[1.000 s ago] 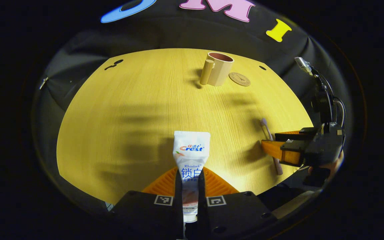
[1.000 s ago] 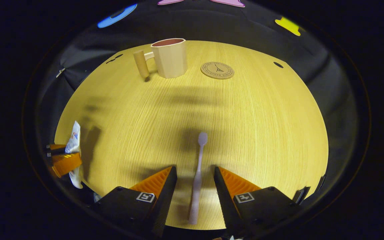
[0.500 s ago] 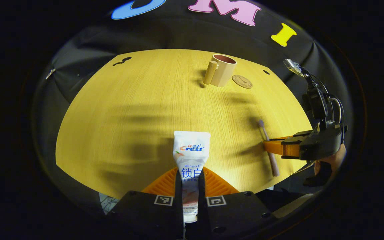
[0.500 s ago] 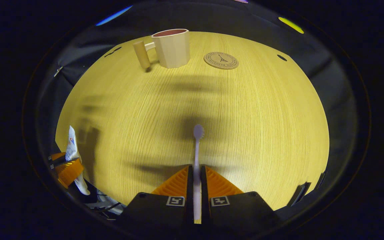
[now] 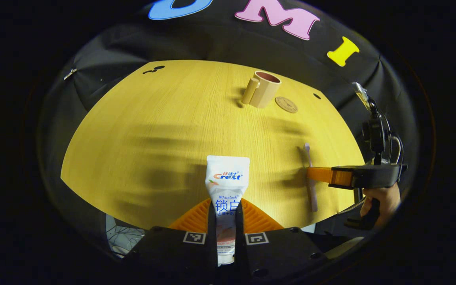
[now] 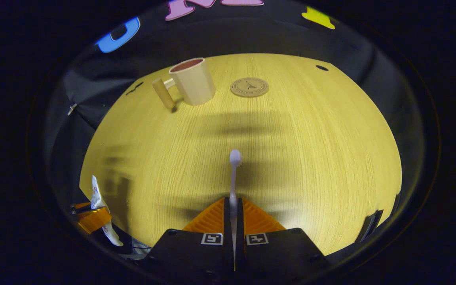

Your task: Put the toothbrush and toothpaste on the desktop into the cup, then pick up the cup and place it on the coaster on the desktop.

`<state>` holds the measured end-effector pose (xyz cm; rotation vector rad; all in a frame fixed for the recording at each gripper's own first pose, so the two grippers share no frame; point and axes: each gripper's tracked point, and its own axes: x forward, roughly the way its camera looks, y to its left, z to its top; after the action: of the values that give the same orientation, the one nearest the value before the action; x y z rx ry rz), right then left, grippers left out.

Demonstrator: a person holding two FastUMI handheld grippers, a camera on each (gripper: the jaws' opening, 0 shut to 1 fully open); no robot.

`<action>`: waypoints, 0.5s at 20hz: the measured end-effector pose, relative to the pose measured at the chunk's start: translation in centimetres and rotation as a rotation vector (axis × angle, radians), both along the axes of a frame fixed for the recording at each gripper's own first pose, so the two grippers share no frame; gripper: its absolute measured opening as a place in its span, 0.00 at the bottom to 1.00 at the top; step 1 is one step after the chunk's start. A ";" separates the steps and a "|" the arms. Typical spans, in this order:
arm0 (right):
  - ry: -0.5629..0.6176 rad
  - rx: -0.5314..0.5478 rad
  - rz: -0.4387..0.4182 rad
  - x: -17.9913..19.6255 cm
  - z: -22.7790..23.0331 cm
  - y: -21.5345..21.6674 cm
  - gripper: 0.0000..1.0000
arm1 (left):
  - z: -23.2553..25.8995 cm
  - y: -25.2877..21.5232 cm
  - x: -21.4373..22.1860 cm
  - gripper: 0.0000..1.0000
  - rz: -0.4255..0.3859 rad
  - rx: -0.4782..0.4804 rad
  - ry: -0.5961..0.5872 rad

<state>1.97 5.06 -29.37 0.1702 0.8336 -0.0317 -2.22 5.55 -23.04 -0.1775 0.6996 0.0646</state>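
the left claw [image 5: 226, 213] is squeezed tight on the toothpaste tube [image 5: 226, 186]. the two fingers press on the lower part of the tube, one on each side. the flat white end of the tube sticks out in front, above the counter [image 5: 164, 130]. from the right gripper view the same tube [image 6: 98, 198] shows far off to the left, pinched in the left claw [image 6: 89, 213] near the counter's edge.

the right claw [image 6: 234, 208] is closed on the toothbrush [image 6: 234, 174]. both fingers press on the thin handle, and the brush head points forward over the yellow wood counter [image 6: 311, 138]. in the left gripper view the right claw [image 5: 319, 174] comes in from the right side and holds the toothbrush [image 5: 310, 174] near the middle of its handle. a hand [image 5: 382, 200] grips the handle of that tool.

the cup [image 6: 192, 81] stands upright at the far side of the counter, with its fat handle on the left. it is pale on the outside and reddish brown inside. the round brown coaster [image 6: 249, 86] lies flat just to the right of the cup, not touching it. in the left gripper view the cup [image 5: 263, 89] and the coaster [image 5: 286, 104] sit close together too. both are well apart from the two claws.
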 end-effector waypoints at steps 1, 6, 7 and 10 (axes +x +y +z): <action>-0.060 0.020 0.026 0.5 1.5 0.1 0.06 | 1.1 -0.2 0.5 0.22 0.003 -0.011 -0.035; -0.280 0.136 0.053 2.3 9.2 -0.5 0.06 | 8.9 -0.7 4.2 0.16 -0.003 0.014 -0.253; -0.314 0.161 0.057 2.5 10.7 -0.5 0.06 | 10.6 -1.0 5.3 0.20 -0.016 0.022 -0.295; -0.389 0.227 0.073 3.6 14.5 -0.7 0.06 | 15.0 -3.1 8.8 0.20 -0.065 0.011 -0.401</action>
<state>5.58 4.34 -14.88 0.3476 0.4524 0.1615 6.59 2.43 -8.02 -0.1513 0.3044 -0.0300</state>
